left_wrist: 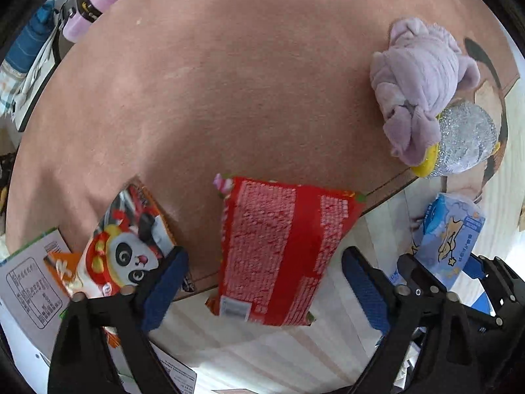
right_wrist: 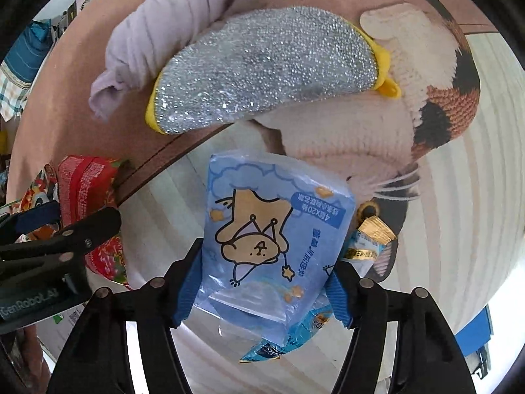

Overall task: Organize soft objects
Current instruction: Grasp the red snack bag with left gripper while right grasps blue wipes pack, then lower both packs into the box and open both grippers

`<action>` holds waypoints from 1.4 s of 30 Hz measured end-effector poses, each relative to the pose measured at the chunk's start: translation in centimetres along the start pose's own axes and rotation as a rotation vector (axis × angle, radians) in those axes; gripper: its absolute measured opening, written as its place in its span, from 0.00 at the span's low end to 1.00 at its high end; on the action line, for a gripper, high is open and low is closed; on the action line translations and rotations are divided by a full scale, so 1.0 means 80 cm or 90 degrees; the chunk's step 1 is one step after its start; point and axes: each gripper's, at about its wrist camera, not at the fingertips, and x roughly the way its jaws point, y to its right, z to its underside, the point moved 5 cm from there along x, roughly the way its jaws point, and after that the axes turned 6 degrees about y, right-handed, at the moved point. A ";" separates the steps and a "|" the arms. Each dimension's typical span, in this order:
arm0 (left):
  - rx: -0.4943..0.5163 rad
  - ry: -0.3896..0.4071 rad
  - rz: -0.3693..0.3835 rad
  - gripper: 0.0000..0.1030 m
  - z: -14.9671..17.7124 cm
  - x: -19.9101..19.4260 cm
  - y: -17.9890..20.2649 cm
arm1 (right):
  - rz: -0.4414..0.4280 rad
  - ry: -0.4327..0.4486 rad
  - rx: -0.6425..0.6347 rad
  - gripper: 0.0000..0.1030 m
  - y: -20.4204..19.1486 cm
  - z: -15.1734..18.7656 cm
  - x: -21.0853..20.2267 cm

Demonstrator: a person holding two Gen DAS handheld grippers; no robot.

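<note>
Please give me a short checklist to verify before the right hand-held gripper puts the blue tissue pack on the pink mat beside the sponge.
1. Right hand-held gripper pinches the blue tissue pack from both sides: ok.
2. Grip is firm enough for the move: cannot tell; the soft pack bulges between the fingers.
3. Left hand-held gripper is open and holds nothing: ok; the red snack bag lies between its fingers, ungripped.
4. Bare pink mat for placing: ok, a wide area is free.
5. Silver sponge and purple cloth rest together on the mat: ok.
6. Path is free of the left hand-held gripper: cannot tell; it sits close beside.
</note>
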 end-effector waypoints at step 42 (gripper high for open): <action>-0.371 0.209 0.007 0.41 0.298 -0.169 -0.420 | -0.115 0.092 -0.371 0.44 -0.488 0.189 -0.154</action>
